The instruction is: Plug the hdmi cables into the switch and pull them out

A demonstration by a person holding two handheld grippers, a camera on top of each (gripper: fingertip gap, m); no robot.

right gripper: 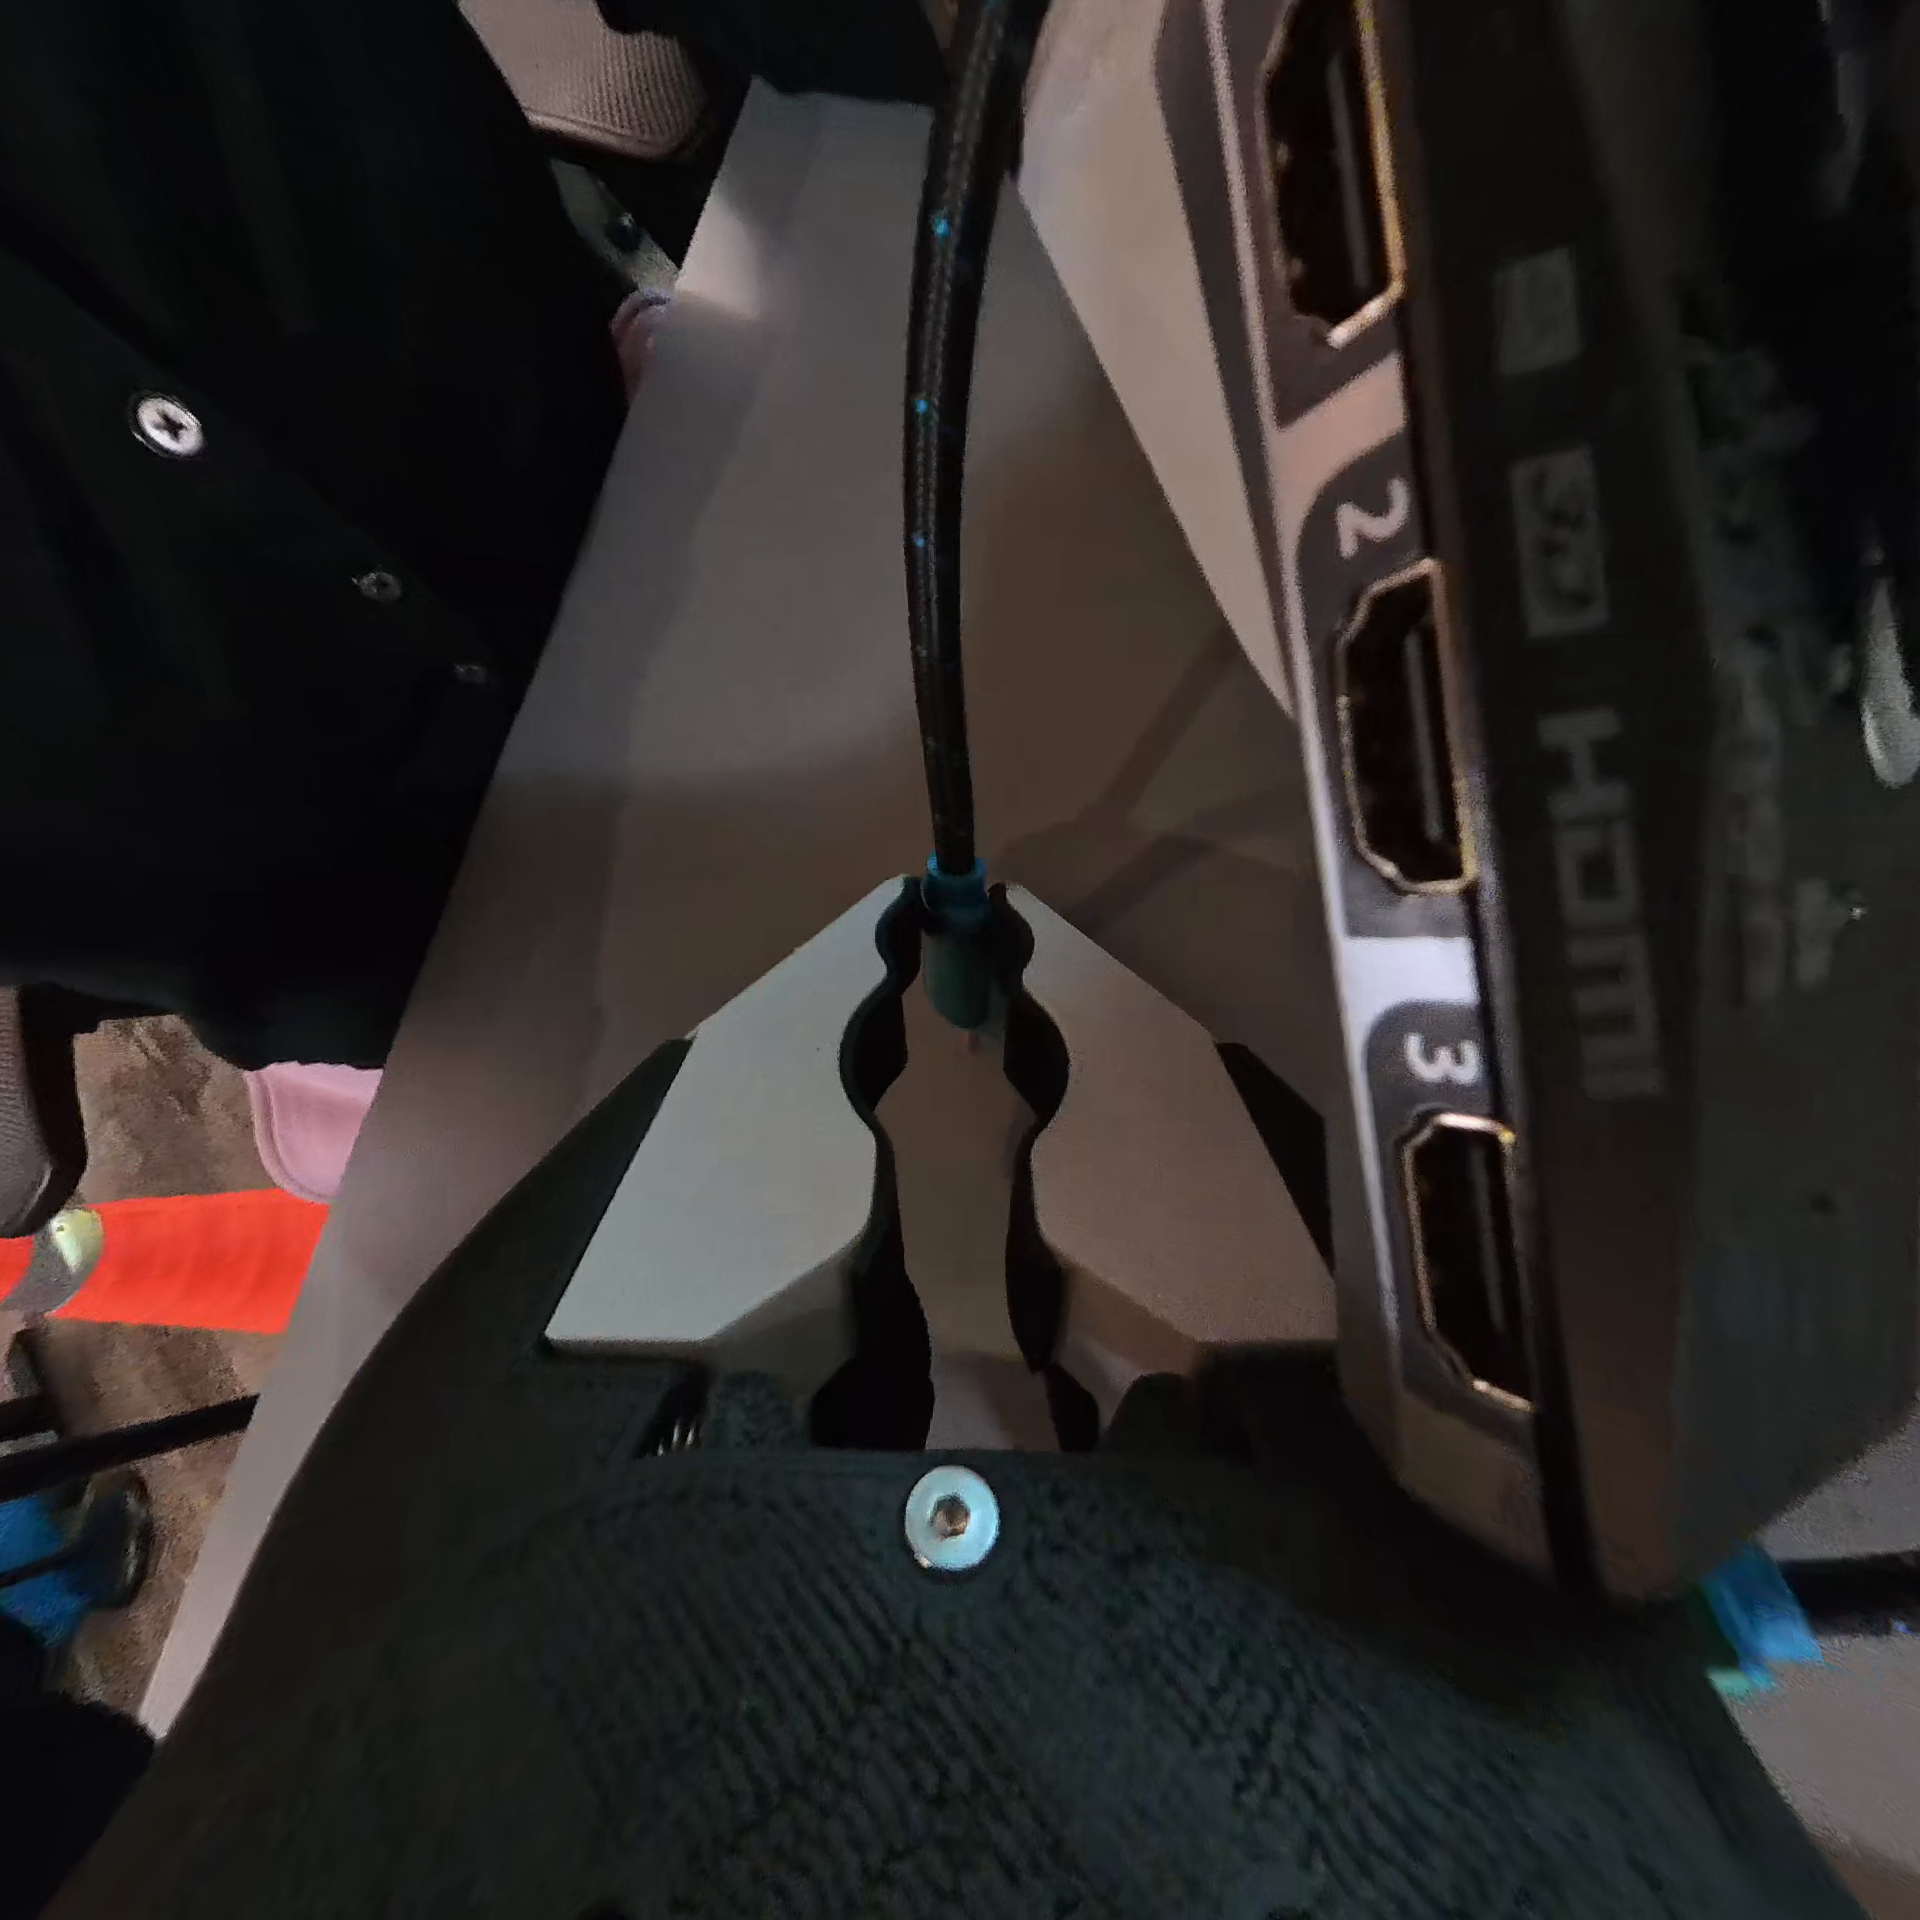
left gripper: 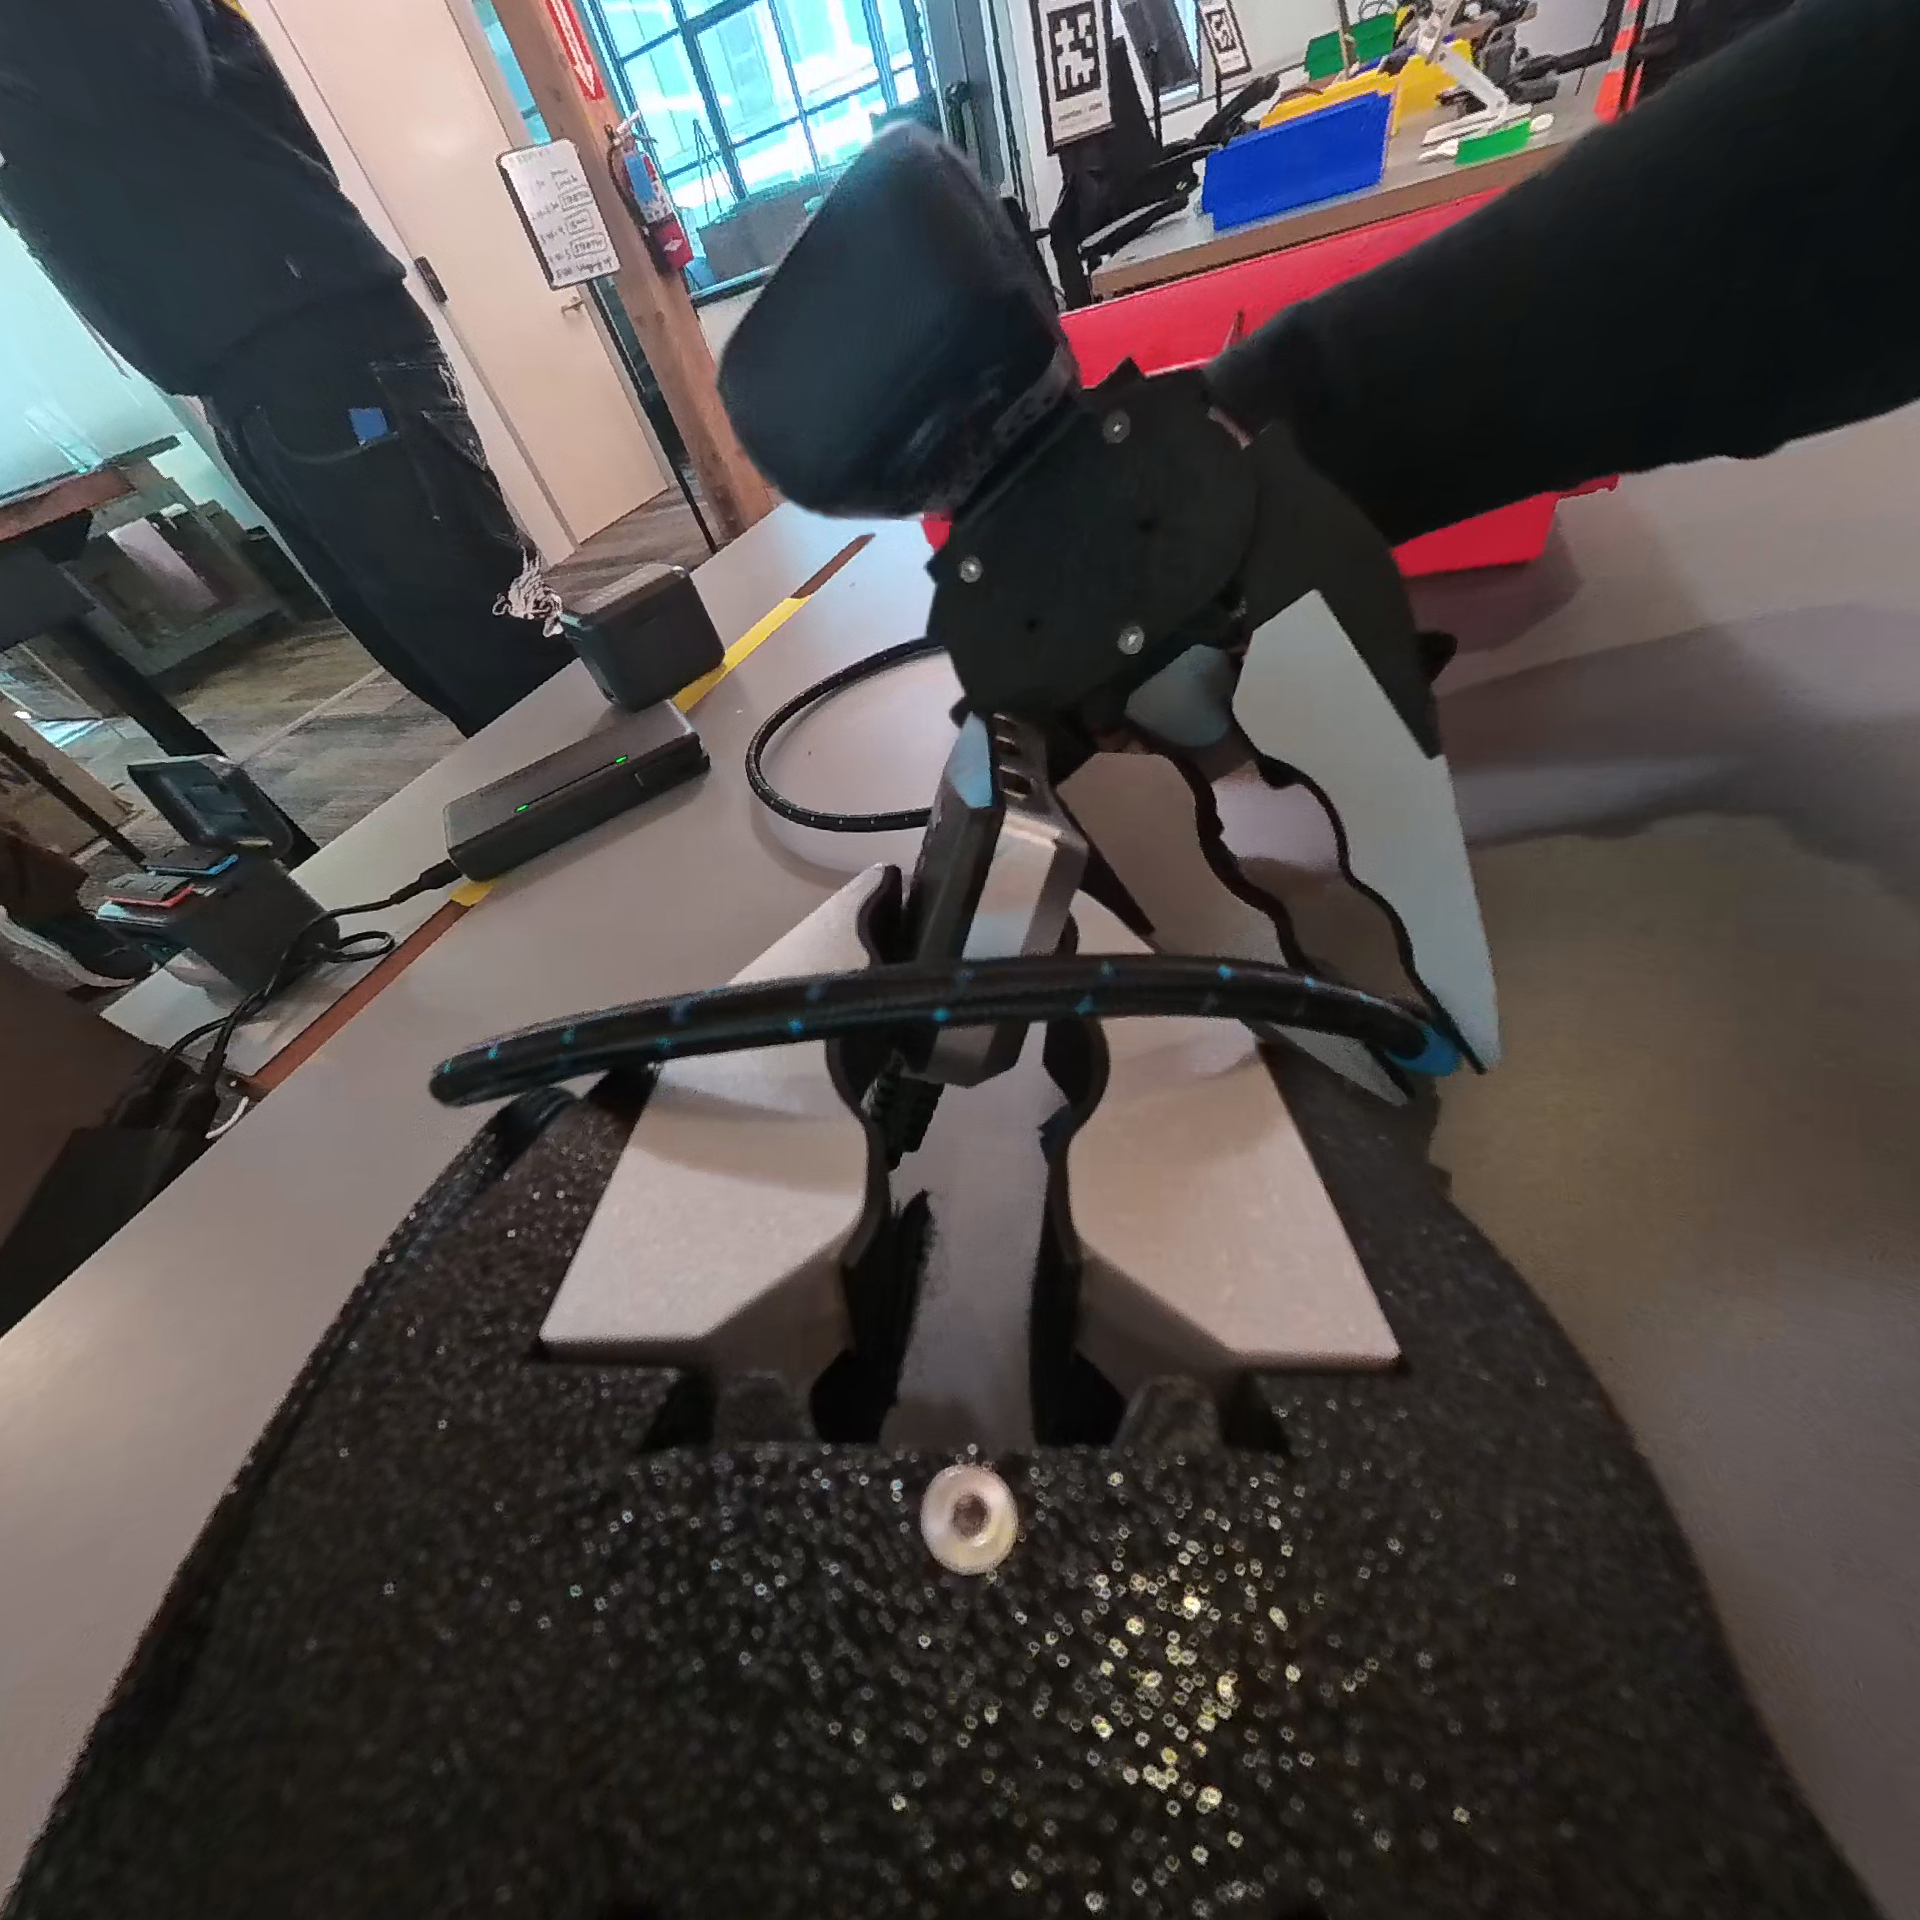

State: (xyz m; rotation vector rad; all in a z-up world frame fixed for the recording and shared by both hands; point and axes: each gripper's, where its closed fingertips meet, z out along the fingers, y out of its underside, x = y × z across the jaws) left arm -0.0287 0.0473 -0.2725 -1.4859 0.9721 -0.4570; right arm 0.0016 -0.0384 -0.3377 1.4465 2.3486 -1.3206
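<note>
Right now my left gripper (left gripper: 971, 997) has its fingers clamped on the switch (left gripper: 997, 883), a slim grey and black box that stands tilted up off the tabletop (left gripper: 582, 935), its row of ports facing away from me toward the other gripper. A dark braided lead comes out of the switch's near end and runs back between my left fingers.

My right gripper (right gripper: 954, 935) comes in from above and to the right. Its fingers are closed on the blue-collared plug end of the hdmi cable (right gripper: 940, 520), a black braided cable with blue flecks, and the pads press on the plug from both sides. From the left wrist view the same cable arcs across in front of the switch, from the right gripper's fingertips over to the left. In the right wrist view the switch fills the right edge, very close, and the three ports I can see are all open, so the plug is outside them, beside the switch.

Farther off on the tabletop lies a second black cable (left gripper: 790, 748) in a loop, with a dark box showing green lights (left gripper: 571, 800) to its left.
</note>
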